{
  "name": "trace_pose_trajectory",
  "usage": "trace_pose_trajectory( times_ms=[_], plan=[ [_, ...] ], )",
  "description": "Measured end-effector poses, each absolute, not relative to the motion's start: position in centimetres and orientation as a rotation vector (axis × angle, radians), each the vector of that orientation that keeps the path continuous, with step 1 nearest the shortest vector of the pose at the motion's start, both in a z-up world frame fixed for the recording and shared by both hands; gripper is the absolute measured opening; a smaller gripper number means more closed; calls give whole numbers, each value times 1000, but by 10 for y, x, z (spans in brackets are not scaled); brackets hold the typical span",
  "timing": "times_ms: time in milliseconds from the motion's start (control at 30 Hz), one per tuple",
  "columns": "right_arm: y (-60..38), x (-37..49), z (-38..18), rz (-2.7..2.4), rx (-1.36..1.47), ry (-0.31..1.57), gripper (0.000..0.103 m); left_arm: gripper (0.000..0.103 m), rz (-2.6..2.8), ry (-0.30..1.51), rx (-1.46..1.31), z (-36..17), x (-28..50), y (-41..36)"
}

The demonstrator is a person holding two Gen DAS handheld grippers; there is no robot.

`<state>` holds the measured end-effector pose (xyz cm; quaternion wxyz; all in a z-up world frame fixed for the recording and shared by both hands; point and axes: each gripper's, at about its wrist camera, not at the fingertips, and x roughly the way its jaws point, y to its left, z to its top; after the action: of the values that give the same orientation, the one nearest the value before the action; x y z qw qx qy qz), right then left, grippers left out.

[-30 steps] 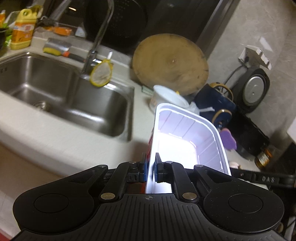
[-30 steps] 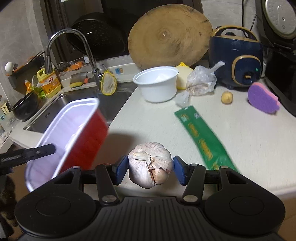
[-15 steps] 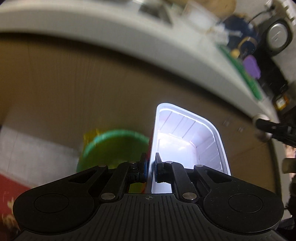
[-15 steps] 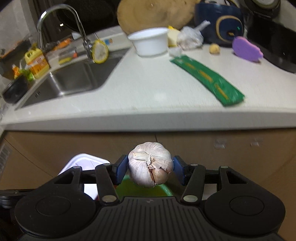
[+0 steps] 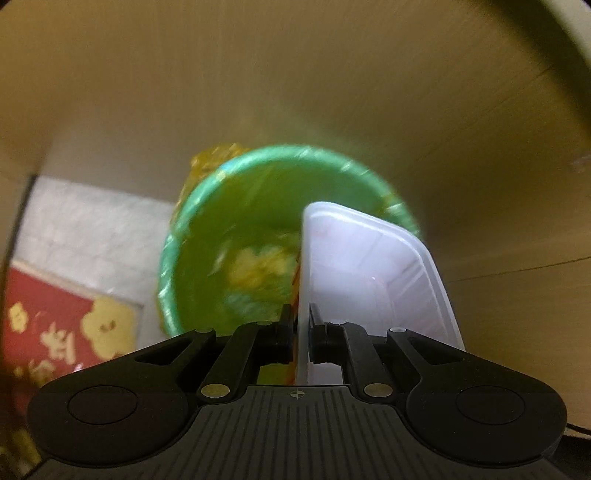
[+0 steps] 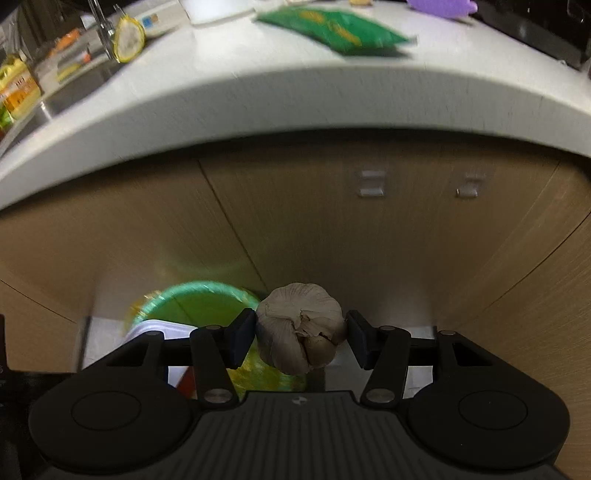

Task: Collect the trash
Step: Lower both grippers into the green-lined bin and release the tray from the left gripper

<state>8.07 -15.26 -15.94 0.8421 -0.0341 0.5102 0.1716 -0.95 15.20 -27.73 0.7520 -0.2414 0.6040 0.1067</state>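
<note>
The left gripper (image 5: pixel 302 334) pinched the white plastic tray (image 5: pixel 373 273) over the green-lined bin (image 5: pixel 236 236); the right gripper (image 6: pixel 301 334) clasped the papery garlic bulb (image 6: pixel 301 326). Best centre each above the bin before letting go.

Home kitchen: pale stone countertop (image 6: pixel 295 96) with steel sink (image 6: pixel 70 88) far left, tan wooden cabinet doors (image 6: pixel 369 240) below, green-lined waste bin (image 5: pixel 258 221) on floor.

White stone countertop (image 6: pixel 295 92): 1 green foil packet (image 6: pixel 332 31), 1 purple sponge (image 6: pixel 441 5). Pale tiled floor (image 5: pixel 85 229): 1 green-lined round bin (image 5: pixel 229 236), 1 red patterned mat (image 5: pixel 48 332).
</note>
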Motion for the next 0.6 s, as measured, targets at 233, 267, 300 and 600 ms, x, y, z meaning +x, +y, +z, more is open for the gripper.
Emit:
trace_pose_trajectory(
  times_ms=[233, 267, 300, 600],
  plan=[
    [-150, 95, -221, 344, -110, 1161, 54, 11, 252, 1364, -560, -339, 6, 140],
    [-146, 96, -230, 350, -124, 1169, 54, 12, 257, 1352, -563, -351, 10, 139],
    [-145, 99, -237, 362, -139, 1170, 54, 14, 258, 1324, -566, -366, 13, 138],
    [-78, 89, -305, 520, -377, 1163, 54, 21, 341, 1294, -658, -486, 33, 165]
  ],
)
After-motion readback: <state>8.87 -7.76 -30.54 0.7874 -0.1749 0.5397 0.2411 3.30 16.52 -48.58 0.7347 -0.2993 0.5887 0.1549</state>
